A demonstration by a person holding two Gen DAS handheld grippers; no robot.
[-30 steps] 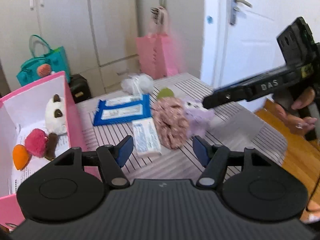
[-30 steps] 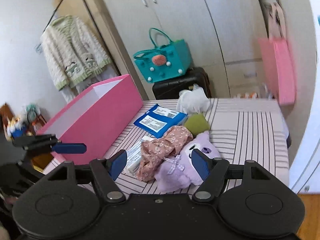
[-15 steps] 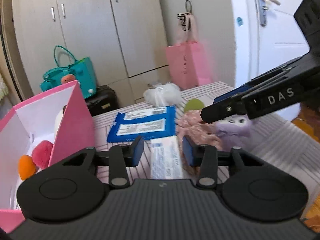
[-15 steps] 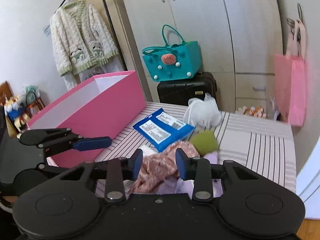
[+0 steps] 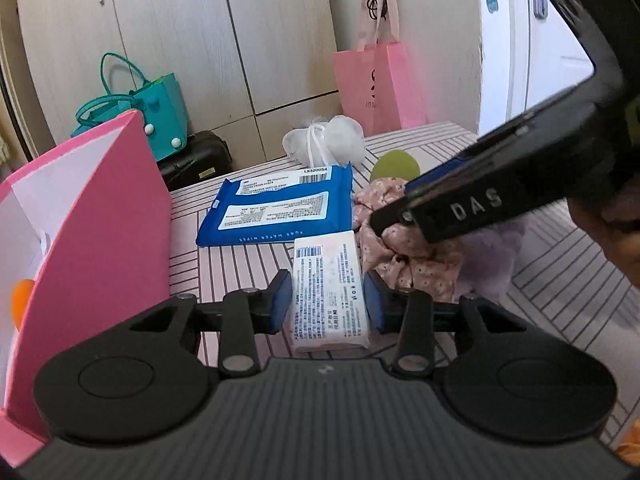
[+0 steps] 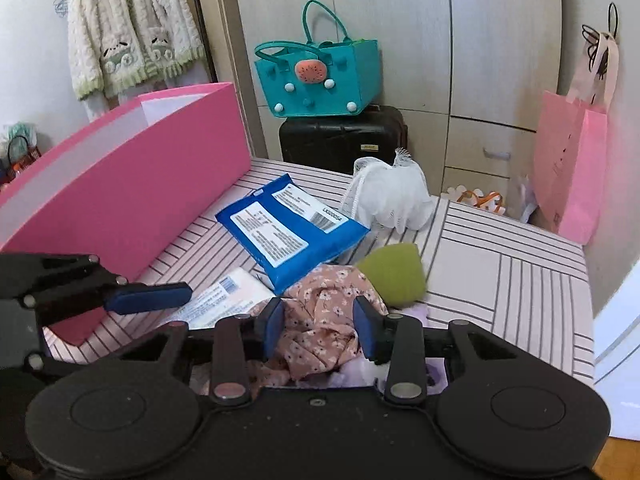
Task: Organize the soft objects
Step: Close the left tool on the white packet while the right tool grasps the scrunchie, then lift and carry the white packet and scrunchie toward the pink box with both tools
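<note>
My left gripper (image 5: 326, 306) has its jaws on either side of a white tissue pack (image 5: 330, 292) lying on the striped table, pads touching its edges. My right gripper (image 6: 319, 326) has its jaws around a pink floral scrunchie (image 6: 326, 320), which lies on a purple plush toy (image 6: 360, 372). A green sponge (image 6: 394, 274), a blue wet-wipes pack (image 6: 290, 230) and a white mesh puff (image 6: 390, 198) lie beyond. The pink box (image 5: 96, 240) stands on the left, with an orange toy (image 5: 22, 300) inside.
The striped table (image 6: 500, 280) ends on the right by a white door. A teal bag (image 6: 320, 76) sits on a black suitcase (image 6: 344, 136) behind the table. A pink paper bag (image 6: 570, 168) hangs at the cupboard. A cardigan (image 6: 132, 32) hangs at the back left.
Both grippers have come down to the table and narrowed: the left around the tissue pack, the right around the floral scrunchie.
</note>
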